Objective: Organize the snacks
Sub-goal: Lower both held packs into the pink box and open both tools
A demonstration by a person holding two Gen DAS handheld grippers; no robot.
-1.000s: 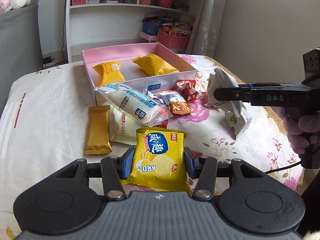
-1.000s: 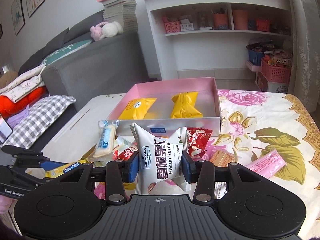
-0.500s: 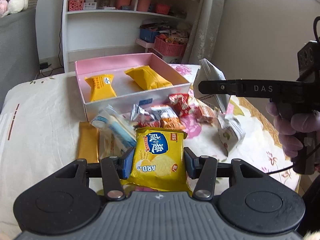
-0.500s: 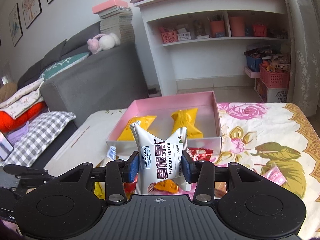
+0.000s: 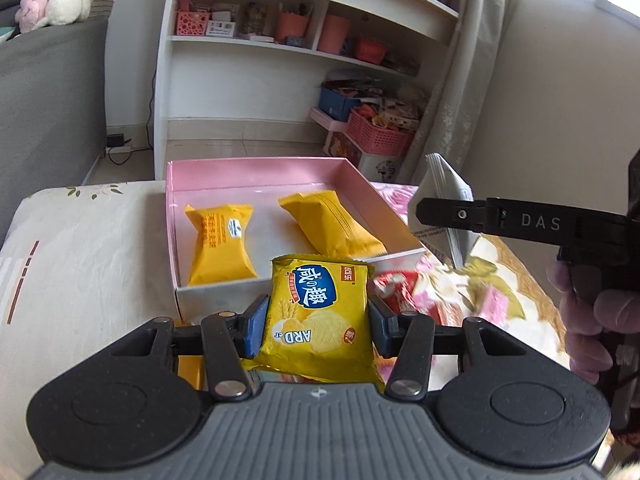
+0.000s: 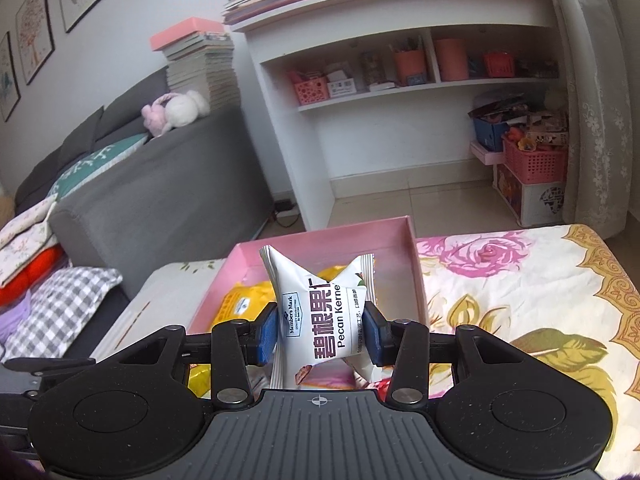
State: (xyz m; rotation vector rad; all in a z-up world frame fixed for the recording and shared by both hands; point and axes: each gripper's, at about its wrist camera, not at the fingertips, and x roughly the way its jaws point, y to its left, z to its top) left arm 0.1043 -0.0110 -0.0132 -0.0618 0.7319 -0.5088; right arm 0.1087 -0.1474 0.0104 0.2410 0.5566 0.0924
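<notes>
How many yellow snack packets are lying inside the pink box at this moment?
2. One yellow packet lies in the left half of the pink box, the other in the right half. None seems hidden.

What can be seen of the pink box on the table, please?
The pink box is a shallow open rectangular tray, apparently cardboard, pink inside with a pale outer front wall. It sits flat on the floral tablecloth. Two yellow snack packets lie inside, apart from each other. Nothing else visibly touches it.

White bookshelf (image 6: 360, 128), grey sofa (image 6: 160, 192), plush toy (image 6: 176, 110), stacked books (image 6: 200, 64), pink basket (image 5: 378, 136), floral tablecloth (image 6: 520, 280)
</notes>
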